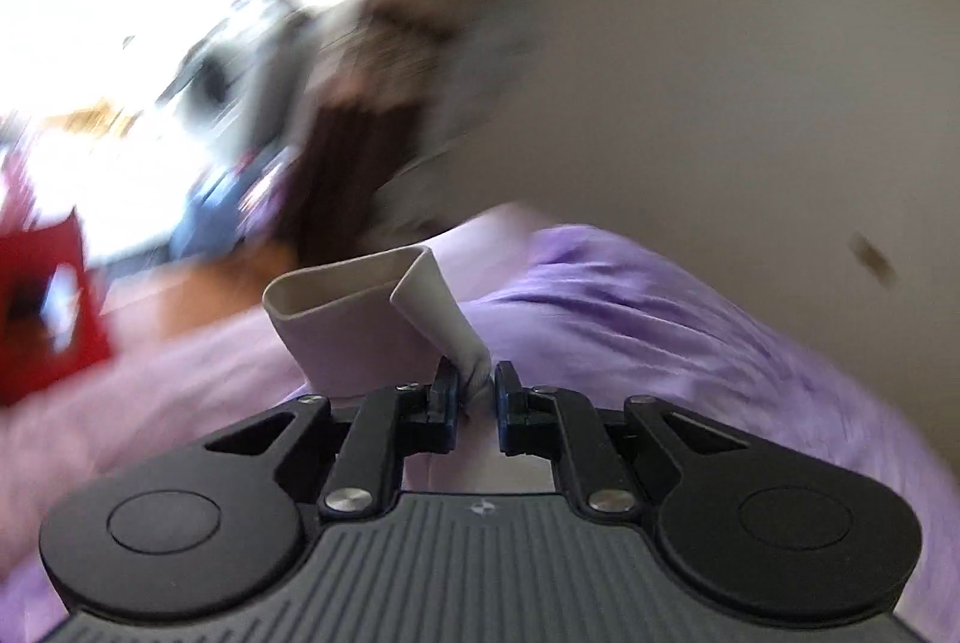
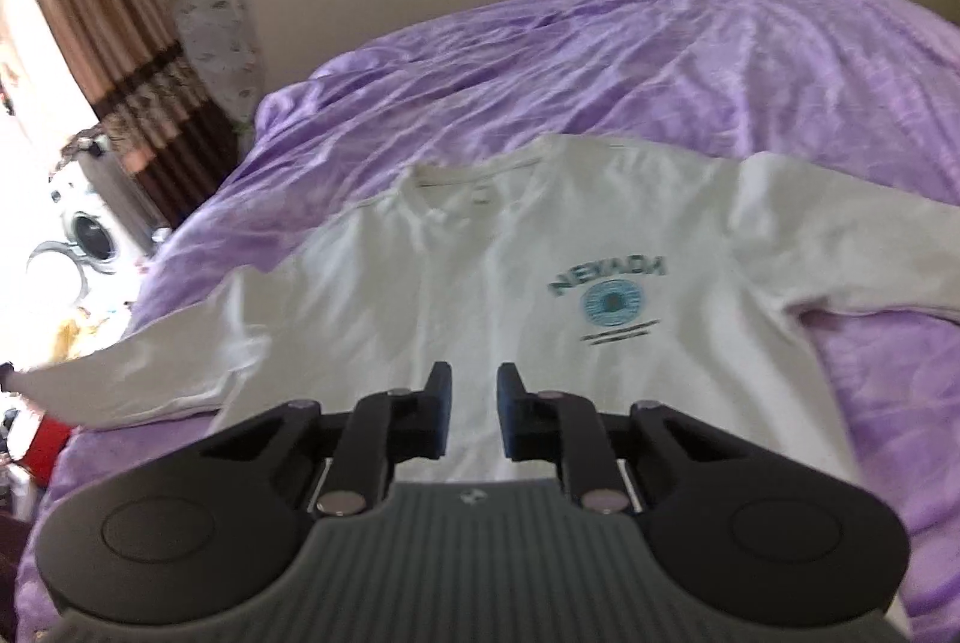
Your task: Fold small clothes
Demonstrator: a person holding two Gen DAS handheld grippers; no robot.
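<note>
- The white shirt lies flat, print up, on the purple bed — collar toward the top of the right-wrist frame, sleeves running out to left and right edges.
- Its left-frame sleeve cuff is clenched in the left tongs (that view is badly blurred).
- The right tongs hover over the lower hem — narrowed, nothing visibly pinched between them.

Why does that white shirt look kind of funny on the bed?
The white shirt lies rumpled on the purple bedspread, logo upside down from here. One sleeve cuff is lifted, pinched in the left claw. Nothing looks torn.
</note>
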